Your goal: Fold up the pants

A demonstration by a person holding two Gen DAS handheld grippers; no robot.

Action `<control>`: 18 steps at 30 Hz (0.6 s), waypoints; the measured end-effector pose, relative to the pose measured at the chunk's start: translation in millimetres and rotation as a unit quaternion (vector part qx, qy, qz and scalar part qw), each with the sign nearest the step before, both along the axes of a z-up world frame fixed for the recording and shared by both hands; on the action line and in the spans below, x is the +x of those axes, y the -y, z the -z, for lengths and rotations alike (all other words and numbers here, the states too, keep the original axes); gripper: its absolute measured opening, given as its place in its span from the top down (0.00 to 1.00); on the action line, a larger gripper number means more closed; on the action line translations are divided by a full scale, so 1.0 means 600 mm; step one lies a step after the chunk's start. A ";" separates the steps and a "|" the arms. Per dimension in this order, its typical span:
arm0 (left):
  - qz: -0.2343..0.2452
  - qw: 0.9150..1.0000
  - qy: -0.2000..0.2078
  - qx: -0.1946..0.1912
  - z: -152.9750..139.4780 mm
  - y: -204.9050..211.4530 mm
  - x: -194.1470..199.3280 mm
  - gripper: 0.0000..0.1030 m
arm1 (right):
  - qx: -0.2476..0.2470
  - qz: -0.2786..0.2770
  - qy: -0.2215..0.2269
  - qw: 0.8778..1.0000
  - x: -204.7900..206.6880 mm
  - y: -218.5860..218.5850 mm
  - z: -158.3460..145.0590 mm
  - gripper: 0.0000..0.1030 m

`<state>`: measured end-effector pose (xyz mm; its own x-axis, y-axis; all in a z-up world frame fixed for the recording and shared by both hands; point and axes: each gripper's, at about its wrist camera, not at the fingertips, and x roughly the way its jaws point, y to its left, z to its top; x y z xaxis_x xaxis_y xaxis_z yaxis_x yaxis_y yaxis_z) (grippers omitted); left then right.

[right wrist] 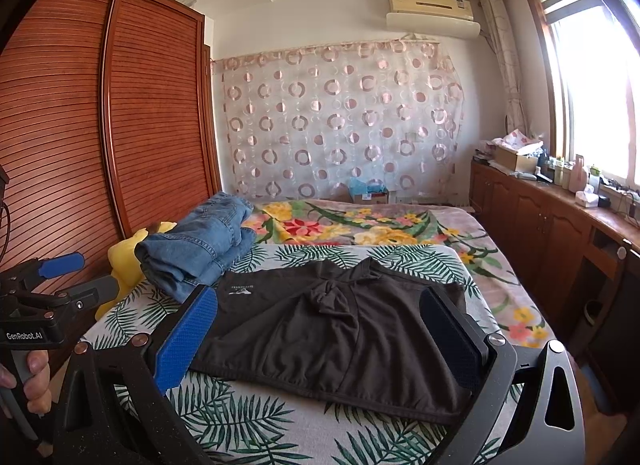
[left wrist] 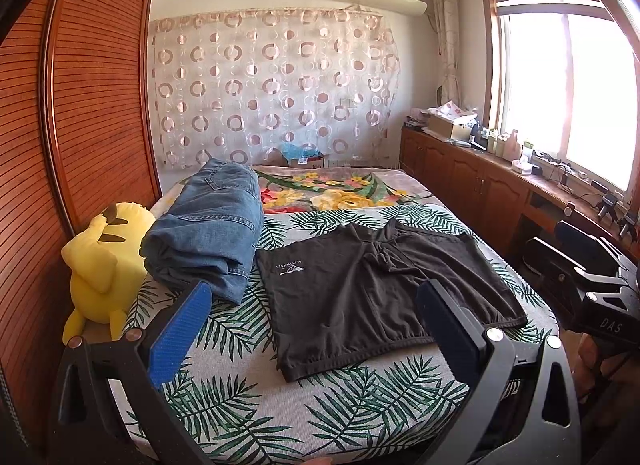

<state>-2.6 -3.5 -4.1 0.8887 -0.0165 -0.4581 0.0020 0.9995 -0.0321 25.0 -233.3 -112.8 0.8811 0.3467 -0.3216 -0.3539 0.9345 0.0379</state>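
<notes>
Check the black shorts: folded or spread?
Spread. The black shorts lie flat on the bed, both legs showing, crotch bunched.

Folded jeans (left wrist: 208,225) crowd the black shorts' (left wrist: 376,289) left; right side lies open.

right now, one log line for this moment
stage: pre-grasp | left claw: open, empty | right claw: open, empty | shorts: flat on bed | jeans: folded beside

daylight from window (left wrist: 568,97) | overexposed glare | fisheye edge warping
</notes>
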 end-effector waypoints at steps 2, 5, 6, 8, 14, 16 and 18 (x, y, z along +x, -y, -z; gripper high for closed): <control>0.000 1.000 0.000 0.000 0.000 0.000 0.000 0.00 | 0.000 0.000 0.000 1.000 0.000 0.000 0.000 0.02; 0.000 1.000 0.000 0.000 0.000 0.000 0.000 0.00 | 0.000 0.000 0.000 1.000 0.000 0.000 0.000 0.02; 0.000 1.000 0.001 0.000 -0.001 0.000 0.000 0.00 | 0.000 0.000 0.000 1.000 0.000 0.000 0.000 0.02; 0.000 1.000 0.001 0.000 -0.001 0.000 -0.001 0.00 | 0.000 0.000 0.000 1.000 0.000 0.000 -0.001 0.02; 0.000 1.000 -0.001 0.000 -0.002 0.001 0.000 0.00 | 0.000 0.001 0.001 1.000 0.000 0.000 -0.001 0.02; 0.001 1.000 0.000 0.000 -0.004 0.002 -0.001 0.00 | 0.000 0.000 0.001 1.000 0.000 0.000 -0.001 0.02; 0.000 1.000 0.000 0.000 -0.003 0.002 -0.002 0.00 | 0.000 0.000 0.001 1.000 0.000 0.000 -0.001 0.02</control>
